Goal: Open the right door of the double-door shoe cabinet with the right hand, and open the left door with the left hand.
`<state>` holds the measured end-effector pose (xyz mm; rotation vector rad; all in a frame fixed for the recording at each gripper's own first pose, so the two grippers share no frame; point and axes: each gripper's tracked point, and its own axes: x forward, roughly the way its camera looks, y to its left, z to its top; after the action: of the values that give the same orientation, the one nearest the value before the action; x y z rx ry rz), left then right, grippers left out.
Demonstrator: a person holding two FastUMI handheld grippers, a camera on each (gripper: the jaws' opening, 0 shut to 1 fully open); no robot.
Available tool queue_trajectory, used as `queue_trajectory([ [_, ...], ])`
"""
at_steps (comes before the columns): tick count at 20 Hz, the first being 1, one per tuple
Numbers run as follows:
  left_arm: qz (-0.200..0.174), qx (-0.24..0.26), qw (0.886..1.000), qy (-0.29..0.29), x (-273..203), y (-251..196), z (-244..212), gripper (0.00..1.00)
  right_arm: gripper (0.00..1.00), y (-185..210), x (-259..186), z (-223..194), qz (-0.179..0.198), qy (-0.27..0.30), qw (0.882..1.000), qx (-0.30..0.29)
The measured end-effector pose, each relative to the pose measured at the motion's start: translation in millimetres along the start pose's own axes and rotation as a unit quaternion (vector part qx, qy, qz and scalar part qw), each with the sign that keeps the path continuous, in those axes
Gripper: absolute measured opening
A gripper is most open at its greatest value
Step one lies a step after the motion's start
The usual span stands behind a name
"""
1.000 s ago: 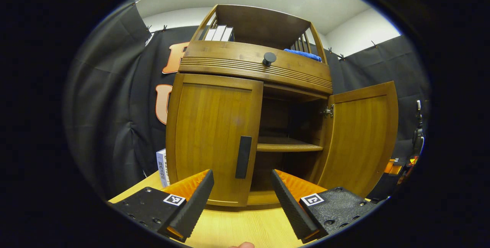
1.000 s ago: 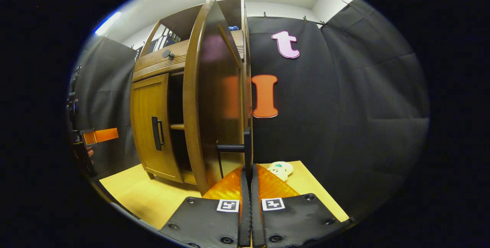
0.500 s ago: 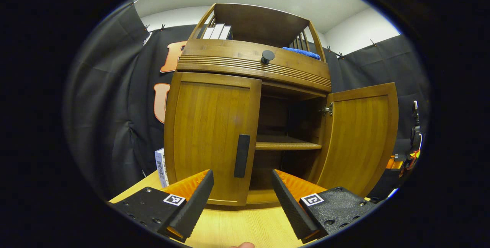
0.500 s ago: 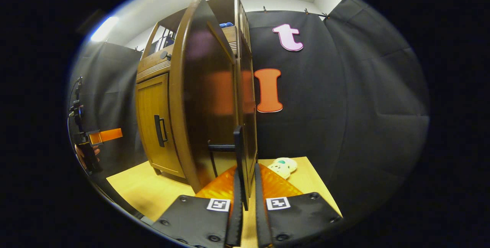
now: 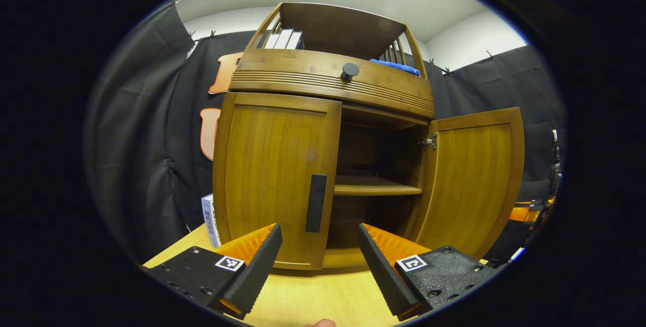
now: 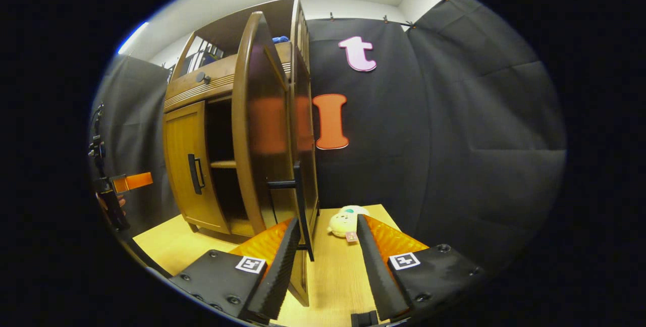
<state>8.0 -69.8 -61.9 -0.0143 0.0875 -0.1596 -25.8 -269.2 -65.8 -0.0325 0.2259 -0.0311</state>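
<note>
Screwed black plates (image 5: 194,271) — square coded tags (image 5: 229,263)

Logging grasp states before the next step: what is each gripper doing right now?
Left gripper: open, holding nothing, facing the closed left door's handle.
Right gripper: open, holding nothing; the right door's handle stands between its fingers.

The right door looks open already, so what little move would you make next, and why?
Probably ease the left tongs forward until their open fingers straddle the dark handle of the left door, then close them. That door is shut, while the right door stands wide open and the right tongs have opened, with its handle no longer pinched. The handle sits just ahead, between the fingers.
</note>
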Motion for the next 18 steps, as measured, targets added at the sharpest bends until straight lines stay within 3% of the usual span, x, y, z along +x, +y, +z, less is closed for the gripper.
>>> queue_trajectory([
  [1, 0.000, -0.001, 1.000, 0.000, 0, -1, 0, 0.95, 0.87, 0, -10, 1, -0.014, -0.001, 1.000, -0.005],
  [2, -0.001, -0.002, 1.000, 0.000, 1, -1, -1, 0.98, 0.74, 0, -20, 2, -0.030, 0.000, 0.999, -0.011],
  [5, -0.008, -0.003, 1.000, 0.002, 3, -3, -2, 0.92, 0.77, 12, -44, 13, -0.066, -0.005, 0.998, -0.015],
  [7, -0.013, -0.002, 1.000, 0.002, 5, -5, -3, 0.95, 0.80, 28, -55, 24, -0.079, -0.019, 0.997, -0.014],
  [10, -0.014, -0.003, 1.000, 0.000, 6, -3, -3, 0.92, 0.99, 57, -67, 35, -0.081, -0.040, 0.996, -0.023],
  [13, -0.005, -0.005, 1.000, -0.002, 5, 1, 0, 0.95, 1.00, 95, -62, 42, -0.060, -0.042, 0.997, -0.028],
  [16, 0.012, -0.003, 1.000, -0.007, 6, 16, 4, 0.91, 0.91, 127, -50, 45, -0.041, -0.044, 0.997, -0.045],
  [18, 0.023, -0.005, 1.000, -0.013, 8, 26, 9, 0.91, 0.97, 151, -41, 43, -0.019, -0.046, 0.998, -0.048],
])
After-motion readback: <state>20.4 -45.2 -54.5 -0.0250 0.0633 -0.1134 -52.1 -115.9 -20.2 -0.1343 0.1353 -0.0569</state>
